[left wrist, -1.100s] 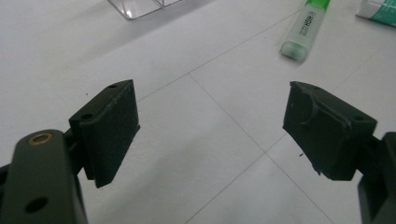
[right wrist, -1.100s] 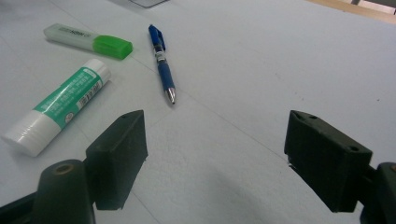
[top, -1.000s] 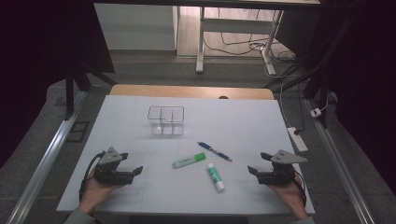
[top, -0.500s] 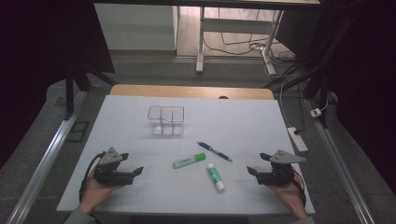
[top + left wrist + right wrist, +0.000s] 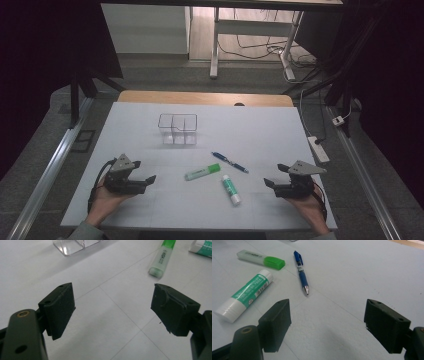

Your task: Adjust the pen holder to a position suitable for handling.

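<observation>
A green highlighter (image 5: 202,172) (image 5: 162,257) (image 5: 261,259), a blue pen (image 5: 230,162) (image 5: 301,272) and a green-and-white glue stick (image 5: 230,189) (image 5: 245,294) lie on the white table (image 5: 250,130), in the middle near the front. A clear plastic organiser (image 5: 177,128) (image 5: 75,245) stands farther back. My left gripper (image 5: 148,181) (image 5: 112,308) rests open at the front left, nothing between its jaws. At the front right, my right gripper (image 5: 268,184) (image 5: 327,322) is also open and empty, pointing towards the pen and glue stick.
A power strip (image 5: 318,148) lies off the table's right edge. A wooden strip (image 5: 205,97) runs along the far edge. Metal rails (image 5: 47,170) flank both sides. Desk legs and cables (image 5: 250,45) stand beyond the table.
</observation>
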`<act>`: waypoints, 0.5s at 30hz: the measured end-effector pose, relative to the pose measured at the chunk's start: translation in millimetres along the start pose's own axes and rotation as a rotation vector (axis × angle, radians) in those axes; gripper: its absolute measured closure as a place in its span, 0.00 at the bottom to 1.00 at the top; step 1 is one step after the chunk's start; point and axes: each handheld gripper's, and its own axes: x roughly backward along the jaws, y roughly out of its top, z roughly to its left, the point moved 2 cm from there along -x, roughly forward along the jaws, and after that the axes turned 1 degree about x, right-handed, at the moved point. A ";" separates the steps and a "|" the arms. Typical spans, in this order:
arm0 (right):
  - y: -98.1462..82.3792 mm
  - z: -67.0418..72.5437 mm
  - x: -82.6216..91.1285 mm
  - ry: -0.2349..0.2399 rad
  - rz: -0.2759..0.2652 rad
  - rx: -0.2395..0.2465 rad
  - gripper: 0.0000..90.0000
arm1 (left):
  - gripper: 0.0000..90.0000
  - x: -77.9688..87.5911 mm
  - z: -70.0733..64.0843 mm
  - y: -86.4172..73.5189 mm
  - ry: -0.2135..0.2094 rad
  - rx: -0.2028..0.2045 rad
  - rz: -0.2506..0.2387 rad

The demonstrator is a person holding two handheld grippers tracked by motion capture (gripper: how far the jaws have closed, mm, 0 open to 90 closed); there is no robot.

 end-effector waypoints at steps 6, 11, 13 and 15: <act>-0.4 0.1 -0.7 0.005 0.003 -0.004 0.24 | 0.21 -4.4 3.4 4.9 0.006 -0.001 0.003; 0.2 0.6 -0.6 0.004 0.003 -0.003 0.24 | 0.21 -8.4 6.0 10.5 0.008 -0.003 0.002; 0.0 0.7 -0.9 0.003 0.000 -0.006 0.24 | 0.21 -9.6 7.1 12.9 0.007 -0.004 0.002; 0.1 0.5 -0.7 0.002 0.003 -0.005 0.24 | 0.22 -10.9 8.1 15.7 0.000 -0.004 -0.001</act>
